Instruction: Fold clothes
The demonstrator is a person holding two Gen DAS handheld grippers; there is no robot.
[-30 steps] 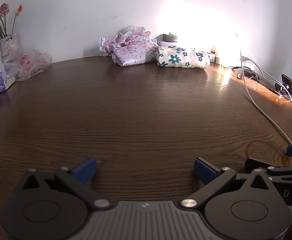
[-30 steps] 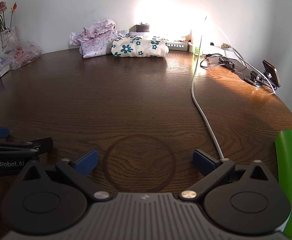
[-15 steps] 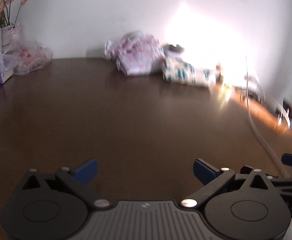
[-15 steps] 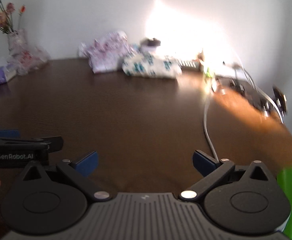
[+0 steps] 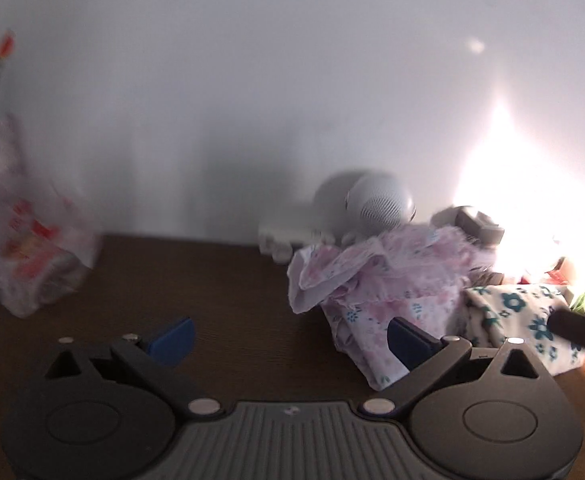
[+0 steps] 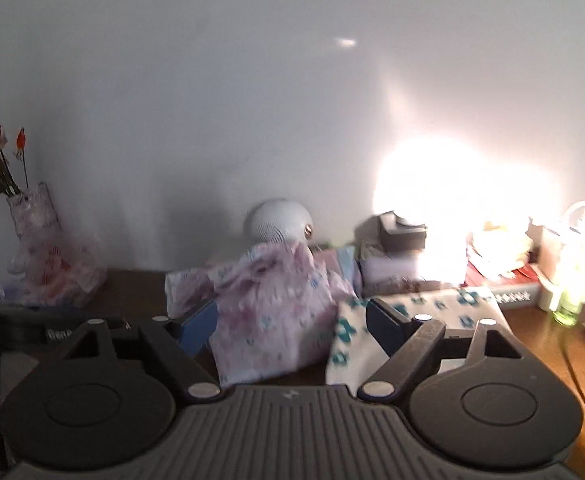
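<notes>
Left edge of my right wrist view: flower vase (image 6: 32,216) and a plastic bag (image 6: 64,276) against the wall, well clear of the work.

Left gripper (image 5: 288,338): fingers spread wide, nothing between them. Only bare dark wooden table (image 5: 212,280) ahead of the gap. The crumpled pink floral garment (image 5: 384,276) lies forward and off to the right, beyond the right fingertip (image 5: 408,342).

Right gripper (image 6: 288,326): fingers also spread, empty. The pink floral garment (image 6: 272,304) sits dead ahead, filling most of the gap, near the tips; can't tell if it touches them. Frames are blurred.

So I judge the right gripper nearer and better lined up. The heap has no clear long axis; it's bunched, slumping left to right.

Right of it, touching it: a folded white cloth with teal flowers (image 6: 424,312), long axis left-right. Round white speaker (image 6: 280,222) behind the heap, clutter and glare further right.
</notes>
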